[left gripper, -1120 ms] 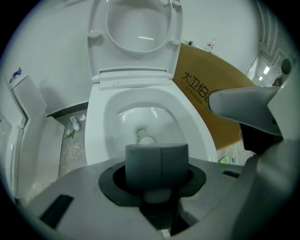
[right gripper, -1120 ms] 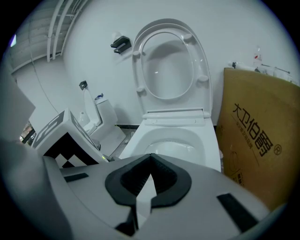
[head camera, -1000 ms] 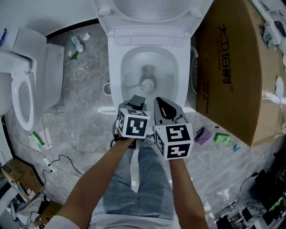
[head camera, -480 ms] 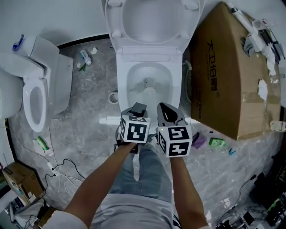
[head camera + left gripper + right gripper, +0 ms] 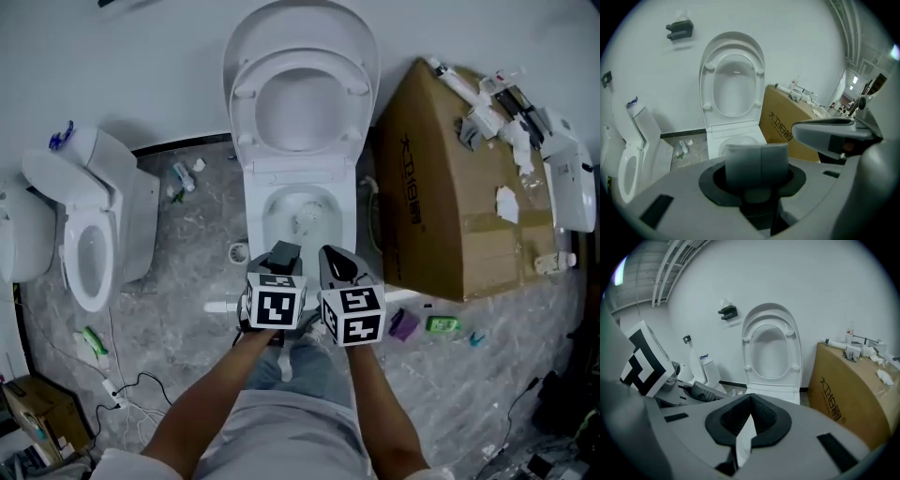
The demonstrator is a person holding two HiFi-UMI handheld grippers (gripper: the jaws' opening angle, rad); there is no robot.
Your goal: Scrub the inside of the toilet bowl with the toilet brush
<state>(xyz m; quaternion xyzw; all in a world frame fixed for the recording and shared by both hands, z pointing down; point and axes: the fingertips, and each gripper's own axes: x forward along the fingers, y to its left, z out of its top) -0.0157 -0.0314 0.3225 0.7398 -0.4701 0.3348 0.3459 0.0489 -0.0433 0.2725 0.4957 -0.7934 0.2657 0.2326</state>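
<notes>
The white toilet point(image 5: 255, 220) stands ahead of me with its seat and lid point(image 5: 300, 103) raised against the wall. Something small and pale lies at the bottom of the bowl point(image 5: 305, 217); I cannot tell what it is. No toilet brush shows clearly in any view. My left gripper point(image 5: 284, 255) and right gripper point(image 5: 339, 265) hover side by side just before the toilet's front rim. The left gripper point(image 5: 761, 161) has its grey pads pressed together with nothing between them. The right gripper point(image 5: 749, 411) is also shut and holds nothing. The toilet point(image 5: 771, 352) shows beyond its jaws.
A large cardboard box point(image 5: 450, 187) stands close on the toilet's right, with loose parts point(image 5: 497, 103) on top. A second toilet point(image 5: 89, 244) stands at the left. Bottles point(image 5: 183, 176), a green item point(image 5: 441, 324), a purple item point(image 5: 405, 324) and cables point(image 5: 122, 384) lie on the floor.
The head view has drawn back and tilted up, so the toilet looks smaller and its raised lid is fully in view. Both grippers stay side by side and shut.
</notes>
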